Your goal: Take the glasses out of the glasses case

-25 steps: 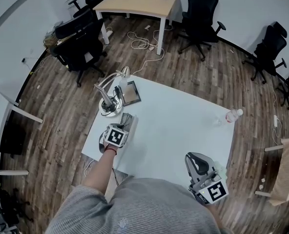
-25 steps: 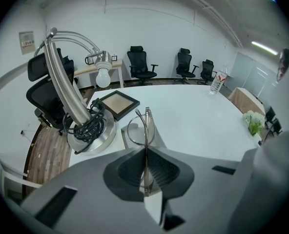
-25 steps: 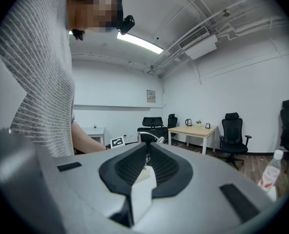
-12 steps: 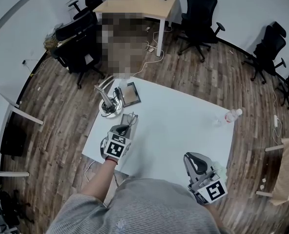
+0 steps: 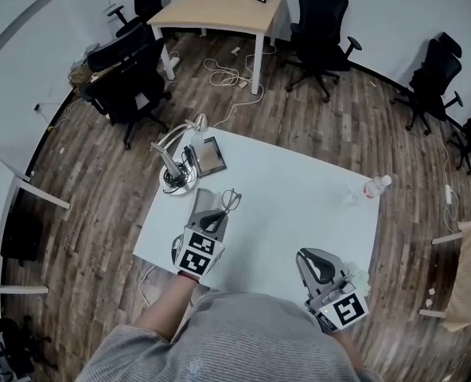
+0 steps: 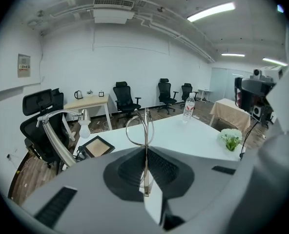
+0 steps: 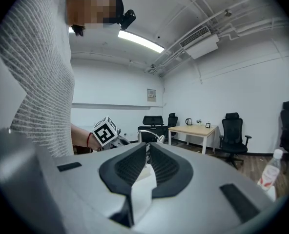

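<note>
— Nearest first: the right gripper (image 7: 148, 155)?
— Jaws together, empty. The left gripper (image 6: 145, 152) is clamped on the glasses (image 6: 139, 128), above the table's (image 5: 299, 205) near left, beside the glasses case (image 5: 204, 201).
— Handling?
— Likely light, thin, bendable; hold the frame, never the lenses.

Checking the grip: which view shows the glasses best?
The left gripper view: the glasses stand close and edge-on, pinched in the left gripper's shut tongs. The head view shows them small; the right gripper view doesn't show them clearly.
</note>
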{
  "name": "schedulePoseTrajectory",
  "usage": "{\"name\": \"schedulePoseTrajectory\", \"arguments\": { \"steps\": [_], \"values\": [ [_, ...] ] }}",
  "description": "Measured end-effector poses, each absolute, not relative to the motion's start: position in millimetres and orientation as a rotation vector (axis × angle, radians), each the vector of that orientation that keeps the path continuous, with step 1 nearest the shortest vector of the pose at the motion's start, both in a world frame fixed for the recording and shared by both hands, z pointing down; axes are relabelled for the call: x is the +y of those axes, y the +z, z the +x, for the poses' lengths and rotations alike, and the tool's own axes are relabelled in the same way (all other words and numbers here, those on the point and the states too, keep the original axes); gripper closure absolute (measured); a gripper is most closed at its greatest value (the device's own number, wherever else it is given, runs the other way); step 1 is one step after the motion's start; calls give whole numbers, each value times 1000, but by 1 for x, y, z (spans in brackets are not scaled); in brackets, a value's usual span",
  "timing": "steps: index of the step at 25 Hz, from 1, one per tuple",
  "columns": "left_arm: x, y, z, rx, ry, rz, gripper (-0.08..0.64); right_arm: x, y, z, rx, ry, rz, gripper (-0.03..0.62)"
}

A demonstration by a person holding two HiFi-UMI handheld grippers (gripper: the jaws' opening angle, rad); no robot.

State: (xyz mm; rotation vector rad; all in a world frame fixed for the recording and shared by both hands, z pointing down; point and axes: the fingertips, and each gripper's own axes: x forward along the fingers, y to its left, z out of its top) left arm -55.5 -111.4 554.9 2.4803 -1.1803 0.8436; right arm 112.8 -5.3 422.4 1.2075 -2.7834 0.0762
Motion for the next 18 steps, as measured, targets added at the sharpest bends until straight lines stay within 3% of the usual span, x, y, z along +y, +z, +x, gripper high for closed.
{"name": "schedulePoseTrajectory", "arguments": {
  "steps": [18],
  "values": [
    [-58, 534, 2, -961, 851, 2648, 538, -7, 431, 116, -2762, 96, 1233, 575]
  ]
}}
